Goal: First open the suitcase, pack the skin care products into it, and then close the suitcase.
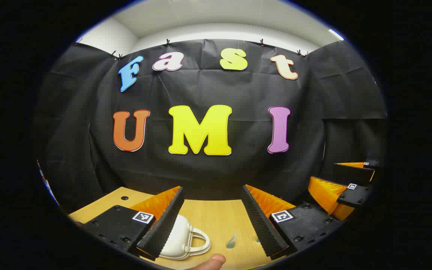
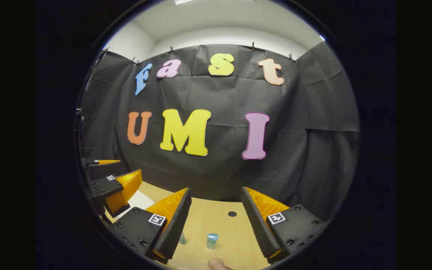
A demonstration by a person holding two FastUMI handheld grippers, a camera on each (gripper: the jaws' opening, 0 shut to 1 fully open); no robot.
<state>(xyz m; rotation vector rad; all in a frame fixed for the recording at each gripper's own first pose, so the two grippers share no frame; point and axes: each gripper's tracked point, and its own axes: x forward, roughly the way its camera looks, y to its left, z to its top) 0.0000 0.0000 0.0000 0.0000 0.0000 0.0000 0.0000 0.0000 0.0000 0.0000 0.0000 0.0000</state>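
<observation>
On the wooden table (image 1: 216,217), a small white suitcase (image 1: 180,240) with a looped handle is seen in the left gripper view, closed and lying just beside the left gripper's (image 1: 216,221) near finger. A small bluish skin care bottle (image 2: 212,240) is seen upright between the spread fingers of the right gripper (image 2: 216,221). Both grippers are held wide apart and nothing is pinched. Bare table is left up to the black cloth wall (image 1: 216,168). A fingertip (image 1: 212,260) is seen at the lower edge.
</observation>
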